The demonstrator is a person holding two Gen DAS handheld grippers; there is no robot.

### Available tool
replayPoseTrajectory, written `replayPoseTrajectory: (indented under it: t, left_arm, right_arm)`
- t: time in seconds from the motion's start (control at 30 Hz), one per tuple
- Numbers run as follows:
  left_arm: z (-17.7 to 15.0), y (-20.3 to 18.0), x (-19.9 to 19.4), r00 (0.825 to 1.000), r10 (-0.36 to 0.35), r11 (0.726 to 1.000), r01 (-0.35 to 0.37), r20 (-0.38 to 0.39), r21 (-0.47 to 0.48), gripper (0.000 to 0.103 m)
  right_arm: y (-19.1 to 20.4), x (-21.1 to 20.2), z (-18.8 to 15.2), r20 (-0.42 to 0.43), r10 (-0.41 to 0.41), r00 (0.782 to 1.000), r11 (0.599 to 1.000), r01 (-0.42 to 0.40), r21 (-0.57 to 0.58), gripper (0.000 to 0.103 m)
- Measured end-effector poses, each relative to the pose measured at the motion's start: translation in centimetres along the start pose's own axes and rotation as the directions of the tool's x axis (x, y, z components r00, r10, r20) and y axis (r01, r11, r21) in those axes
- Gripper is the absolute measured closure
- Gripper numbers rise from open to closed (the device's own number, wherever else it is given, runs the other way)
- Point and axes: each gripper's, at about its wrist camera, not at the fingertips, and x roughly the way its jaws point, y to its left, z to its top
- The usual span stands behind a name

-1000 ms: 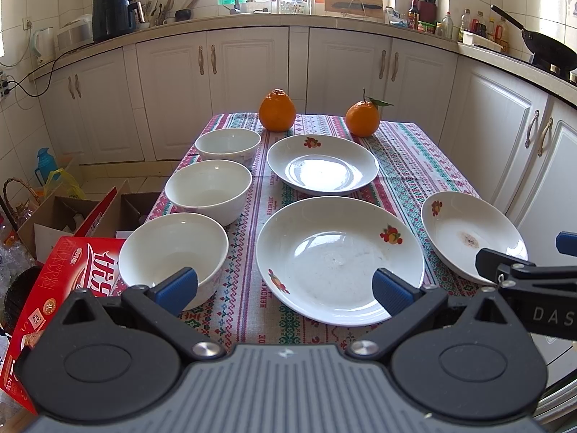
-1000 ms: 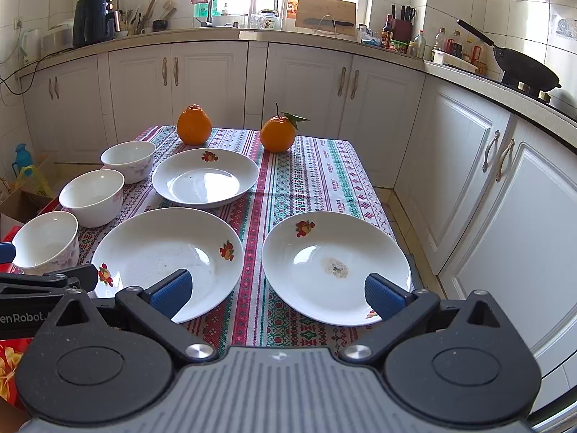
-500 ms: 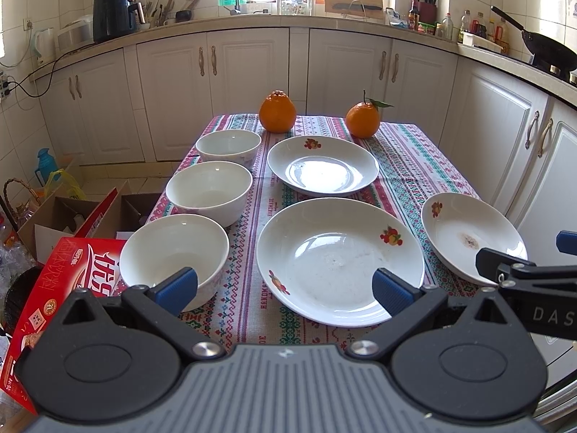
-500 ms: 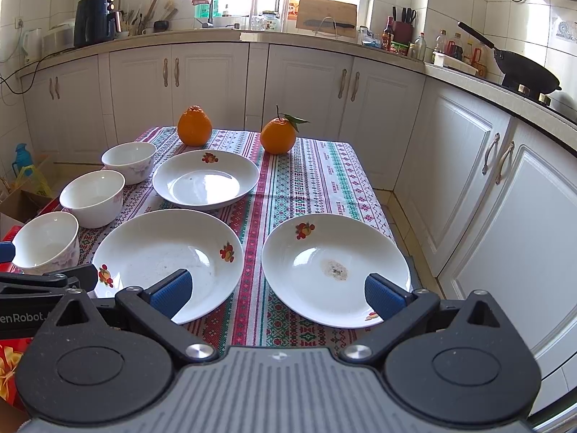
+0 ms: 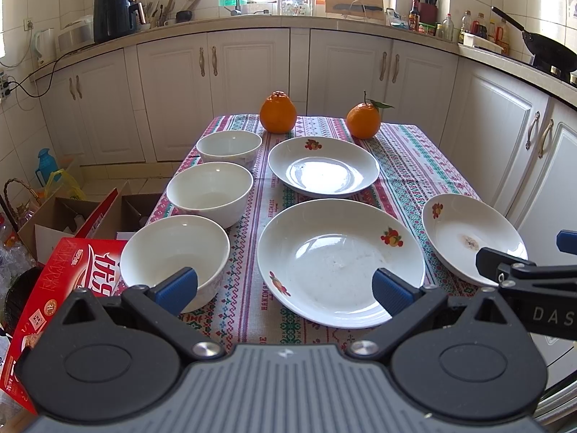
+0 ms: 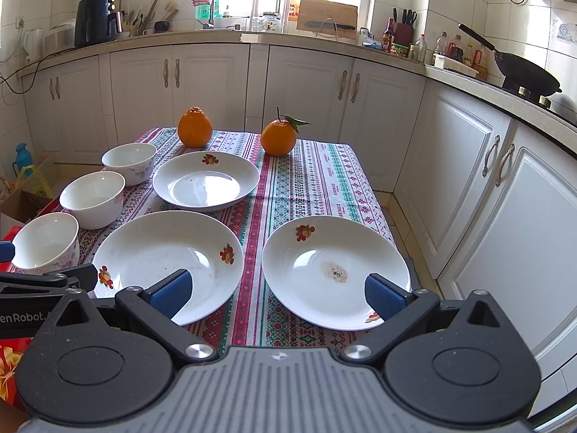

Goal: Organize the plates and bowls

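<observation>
Three white bowls stand in a row down the table's left side: near (image 5: 173, 252), middle (image 5: 211, 191), far (image 5: 229, 148). Three white plates with fruit prints lie on the cloth: a big near one (image 5: 339, 259), a far one (image 5: 322, 169), and a stained one at the right edge (image 5: 472, 238), also in the right wrist view (image 6: 335, 270). My left gripper (image 5: 285, 287) is open and empty, held before the near bowl and big plate. My right gripper (image 6: 276, 290) is open and empty, before the big plate (image 6: 166, 259) and stained plate.
Two oranges (image 5: 277, 112) (image 5: 363, 121) sit at the table's far end. A red carton (image 5: 54, 288) and cardboard boxes (image 5: 61, 216) stand on the floor at left. White cabinets (image 6: 505, 198) run close along the right and behind the table.
Both grippers have eased very slightly forward toward the table. Nothing on the table has moved.
</observation>
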Motion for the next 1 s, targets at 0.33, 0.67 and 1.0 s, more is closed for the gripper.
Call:
replayPoseTrajectory:
  t: [0.33,0.67,1.0]
  left_arm:
    - [0.0,0.0,0.0,1.000,0.000,1.000,0.000,0.000,0.000,0.001]
    - [0.4,-0.4,-0.8,1.000,0.001,1.000,-0.001,0.000,0.008,0.001]
    - [1.1,-0.8,0.5,0.999,-0.035,0.997,0.034,0.014,0.068,0.001]
  right_arm:
    - [0.0,0.0,0.1,0.001,0.000,1.000,1.000,0.000,0.000,0.000]
    - [0.0,0.0,0.0,0.008,0.001,1.000,1.000,-0.001,-0.002,0.000]
    - [-0.7,0.2,0.0,0.038,0.031,0.999,0.999,-0.030,-0.016,0.000]
